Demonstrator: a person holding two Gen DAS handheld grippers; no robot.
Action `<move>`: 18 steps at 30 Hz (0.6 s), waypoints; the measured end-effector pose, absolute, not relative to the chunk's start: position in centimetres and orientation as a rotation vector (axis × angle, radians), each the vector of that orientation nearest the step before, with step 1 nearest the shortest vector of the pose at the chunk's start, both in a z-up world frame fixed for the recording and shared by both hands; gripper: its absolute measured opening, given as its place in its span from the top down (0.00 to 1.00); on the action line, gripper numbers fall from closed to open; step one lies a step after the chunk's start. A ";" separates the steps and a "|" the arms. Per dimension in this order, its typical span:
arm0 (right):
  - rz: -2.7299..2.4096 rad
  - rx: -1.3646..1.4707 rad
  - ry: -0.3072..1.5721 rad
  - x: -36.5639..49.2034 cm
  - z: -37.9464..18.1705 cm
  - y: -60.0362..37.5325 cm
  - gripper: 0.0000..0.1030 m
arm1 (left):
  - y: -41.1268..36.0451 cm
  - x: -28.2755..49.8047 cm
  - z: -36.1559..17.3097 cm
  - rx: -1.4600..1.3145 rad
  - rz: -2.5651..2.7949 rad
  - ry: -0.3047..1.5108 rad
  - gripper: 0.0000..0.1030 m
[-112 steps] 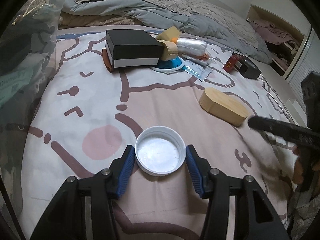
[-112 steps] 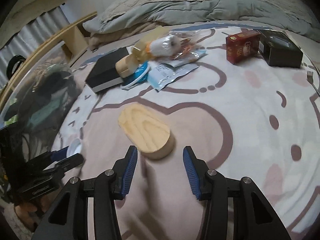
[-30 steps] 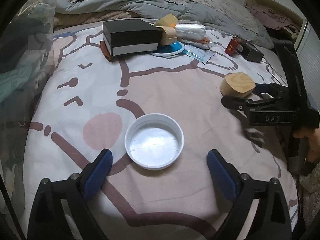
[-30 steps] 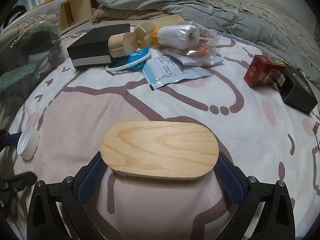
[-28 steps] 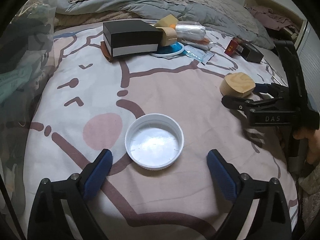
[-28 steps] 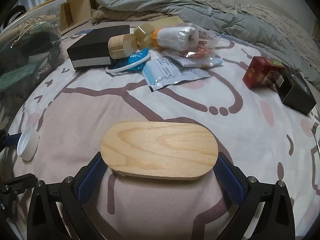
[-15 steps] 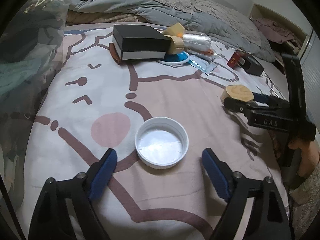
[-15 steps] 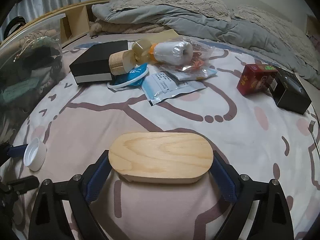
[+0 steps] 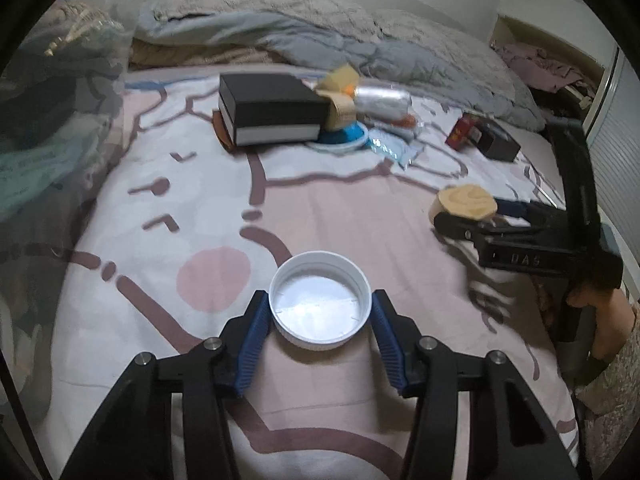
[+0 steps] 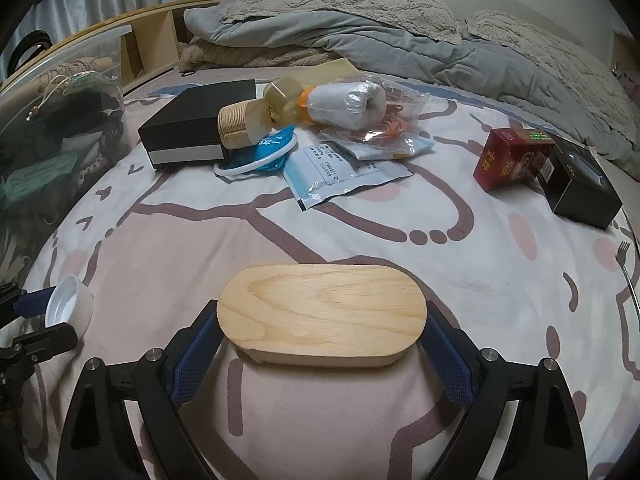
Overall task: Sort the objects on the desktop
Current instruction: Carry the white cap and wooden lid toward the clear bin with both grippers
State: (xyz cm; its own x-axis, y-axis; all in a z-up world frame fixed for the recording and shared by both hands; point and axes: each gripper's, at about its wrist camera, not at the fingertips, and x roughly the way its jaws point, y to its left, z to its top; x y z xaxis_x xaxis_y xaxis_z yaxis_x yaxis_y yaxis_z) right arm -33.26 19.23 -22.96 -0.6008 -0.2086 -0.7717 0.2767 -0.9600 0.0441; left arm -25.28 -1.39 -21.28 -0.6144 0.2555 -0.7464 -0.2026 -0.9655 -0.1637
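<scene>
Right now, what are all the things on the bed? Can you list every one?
white lid: one, white, near edge of the sheet, between the left pads.
wooden oval box: one, pale wood, near middle, between the right pads.
black flat box: one, black with a grey band, far left.
wooden cylinder: one, tan, leaning against the black flat box.
blue pouch with white ring: one, under the cylinder.
plastic-wrapped white roll: one, in the far pile.
paper packets: at least two, white-blue, beside the roll.
red carton: one, far right.
small black box: one, touching the carton.
fork: one, silver, right edge.
grey duvet: one, at the back.
left gripper: shut on the lid.
right gripper: shut on the box.
</scene>
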 end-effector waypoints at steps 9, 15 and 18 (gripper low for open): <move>-2.590 1.233 0.121 -33.2 -23.0 19.2 0.09 | -1.2 -25.6 -21.4 -1.229 2.616 -0.065 0.50; -2.589 1.234 0.122 -33.2 -23.0 19.2 0.09 | -0.8 -25.8 -22.0 -1.256 2.619 -0.020 0.50; -2.589 1.234 0.124 -33.3 -23.1 19.3 0.09 | -0.7 -25.9 -22.1 -1.266 2.619 -0.011 0.50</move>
